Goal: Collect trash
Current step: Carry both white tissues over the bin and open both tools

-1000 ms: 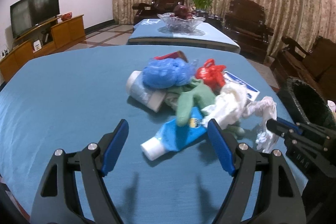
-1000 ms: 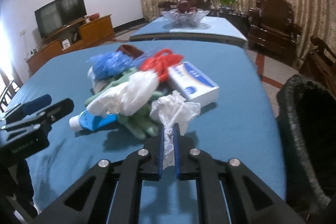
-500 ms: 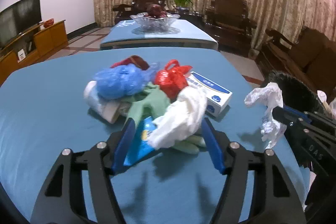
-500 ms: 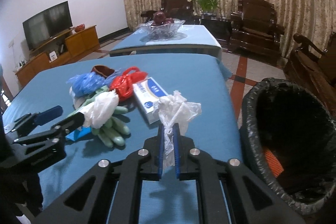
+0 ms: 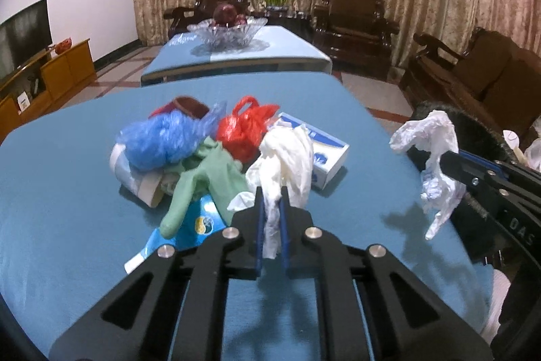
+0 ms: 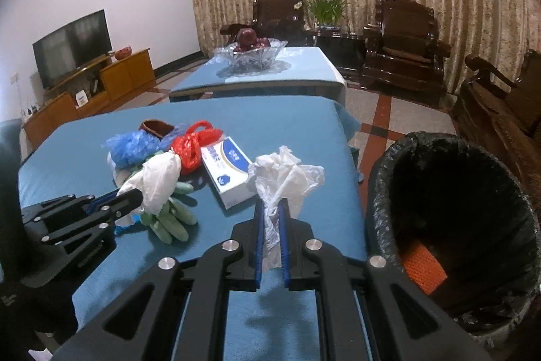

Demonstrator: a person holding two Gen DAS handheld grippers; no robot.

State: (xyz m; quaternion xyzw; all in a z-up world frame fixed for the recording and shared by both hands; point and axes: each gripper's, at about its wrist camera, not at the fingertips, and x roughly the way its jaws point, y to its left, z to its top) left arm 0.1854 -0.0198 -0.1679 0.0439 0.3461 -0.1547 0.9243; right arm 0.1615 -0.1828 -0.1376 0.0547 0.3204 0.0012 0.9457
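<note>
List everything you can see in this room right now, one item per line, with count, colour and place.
white plastic bag: 1, white, at the near edge of the pile, gripped by the left tongs
crumpled white bag: 1, white, held up by the right tongs
red bag: 1, red, back of the pile
blue bag: 1, blue, left of the pile
green glove: 1, green, front of the pile
blue tube: 1, blue and white, under the glove
carton: 1, white and blue, right of the pile
table: 1, blue cloth
bin: 1, black liner, right of the table
fruit bowl: 1, glass, far table
left tongs: 1, black, shut
right tongs: 1, black, shut
</note>
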